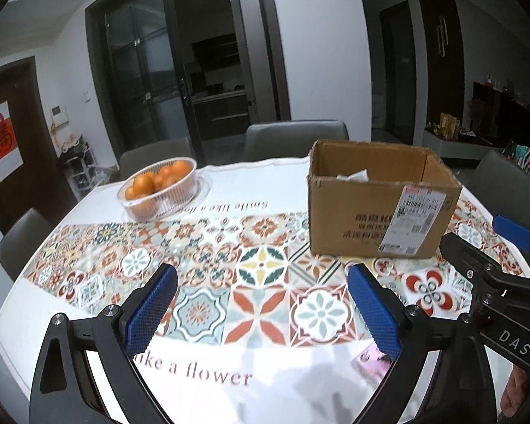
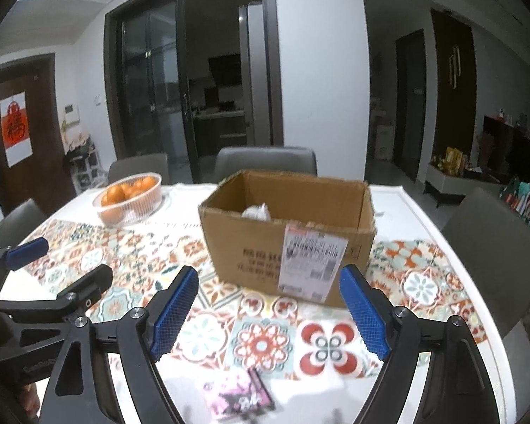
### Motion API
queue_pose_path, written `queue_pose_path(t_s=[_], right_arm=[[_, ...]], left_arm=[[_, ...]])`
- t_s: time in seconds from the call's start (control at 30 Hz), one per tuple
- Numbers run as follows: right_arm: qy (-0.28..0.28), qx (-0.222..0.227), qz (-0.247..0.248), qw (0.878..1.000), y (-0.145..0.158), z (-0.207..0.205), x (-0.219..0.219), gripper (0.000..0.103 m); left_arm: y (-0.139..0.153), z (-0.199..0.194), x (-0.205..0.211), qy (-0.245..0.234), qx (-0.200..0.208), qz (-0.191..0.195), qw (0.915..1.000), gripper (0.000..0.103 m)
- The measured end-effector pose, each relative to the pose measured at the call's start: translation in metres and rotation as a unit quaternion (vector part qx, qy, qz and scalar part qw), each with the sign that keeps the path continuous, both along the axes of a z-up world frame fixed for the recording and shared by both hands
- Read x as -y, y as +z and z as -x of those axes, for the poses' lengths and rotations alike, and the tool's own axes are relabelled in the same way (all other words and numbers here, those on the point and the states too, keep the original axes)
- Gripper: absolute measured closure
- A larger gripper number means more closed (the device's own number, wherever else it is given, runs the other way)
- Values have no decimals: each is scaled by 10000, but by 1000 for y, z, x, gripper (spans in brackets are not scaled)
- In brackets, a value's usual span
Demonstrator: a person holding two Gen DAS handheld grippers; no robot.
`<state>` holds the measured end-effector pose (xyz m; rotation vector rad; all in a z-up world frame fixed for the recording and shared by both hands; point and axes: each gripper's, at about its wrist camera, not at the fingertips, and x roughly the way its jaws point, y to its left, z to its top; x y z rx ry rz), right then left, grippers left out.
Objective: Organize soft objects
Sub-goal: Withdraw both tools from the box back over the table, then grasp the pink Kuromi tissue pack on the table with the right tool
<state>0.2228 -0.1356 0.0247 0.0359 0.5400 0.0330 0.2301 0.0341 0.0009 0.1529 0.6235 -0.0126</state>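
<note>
Covering a white table (image 2: 438, 243), patterned cloth (image 1: 265, 282), cardboard box (image 2: 289, 233), dark doorways, both grippers gaping, empty.

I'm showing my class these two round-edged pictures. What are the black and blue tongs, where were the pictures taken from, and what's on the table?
A person holds one pair of tongs in each hand; a small camera on each looks forward along its blue pads. One picture is from the left tongs, the other from the right tongs. Both stand open, holding nothing. On the patterned tablecloth are an open cardboard box with something white inside, a clear bowl of oranges and a small pink packet near the table edge.
</note>
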Motion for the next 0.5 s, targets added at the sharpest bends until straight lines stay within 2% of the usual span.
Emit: queue_pose_path(t_s=[0.3,0.5], right_arm=[[335,-663,12,9972,-33,-1,-15,19],[631,-1153,111,9913,-58,-7,-23,19]], left_arm=[[-35,14,-16,348,-467,29,9983,4],[-55,22,-21,556,-699,-99,9960,4]])
